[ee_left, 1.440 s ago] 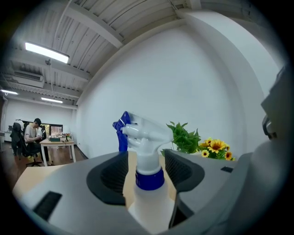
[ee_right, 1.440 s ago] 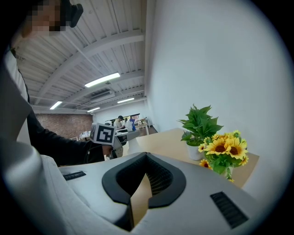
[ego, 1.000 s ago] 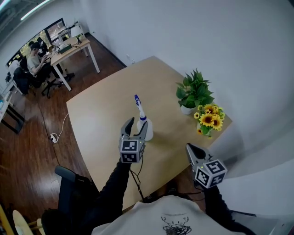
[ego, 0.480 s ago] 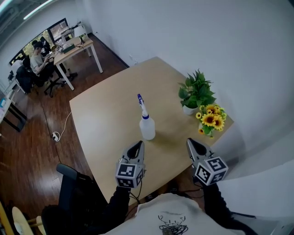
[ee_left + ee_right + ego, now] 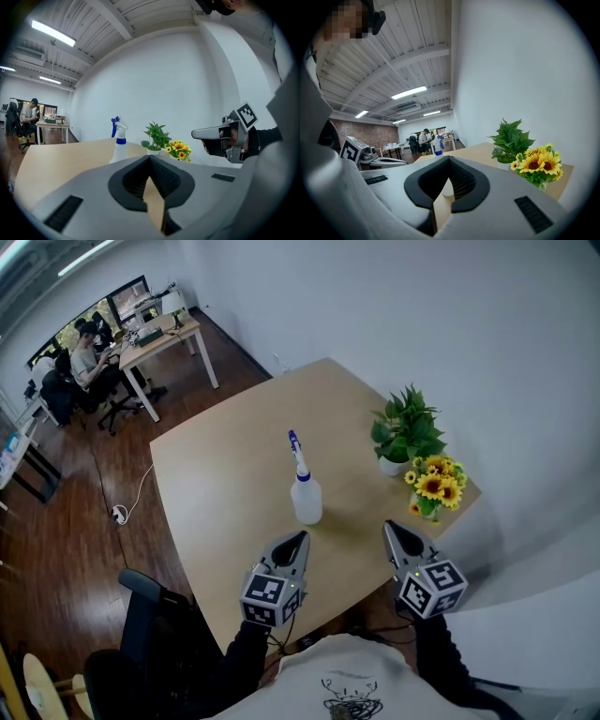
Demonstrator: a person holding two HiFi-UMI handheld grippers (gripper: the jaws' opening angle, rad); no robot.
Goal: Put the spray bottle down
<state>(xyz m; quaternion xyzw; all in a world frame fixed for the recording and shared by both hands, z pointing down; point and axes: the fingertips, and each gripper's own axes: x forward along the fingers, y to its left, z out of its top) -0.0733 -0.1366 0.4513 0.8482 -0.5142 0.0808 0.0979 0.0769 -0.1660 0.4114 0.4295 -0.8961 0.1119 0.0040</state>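
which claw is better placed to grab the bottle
Left, probably. The left claw sits just short of the bottle and points at it; the right claw is off to the side, nearer the sunflowers. Both are shut, so it must open first.

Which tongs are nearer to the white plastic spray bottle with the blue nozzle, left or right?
Left. The left tongs are just short of the spray bottle on the person's side, not touching it; the right tongs are farther away, off to its right.
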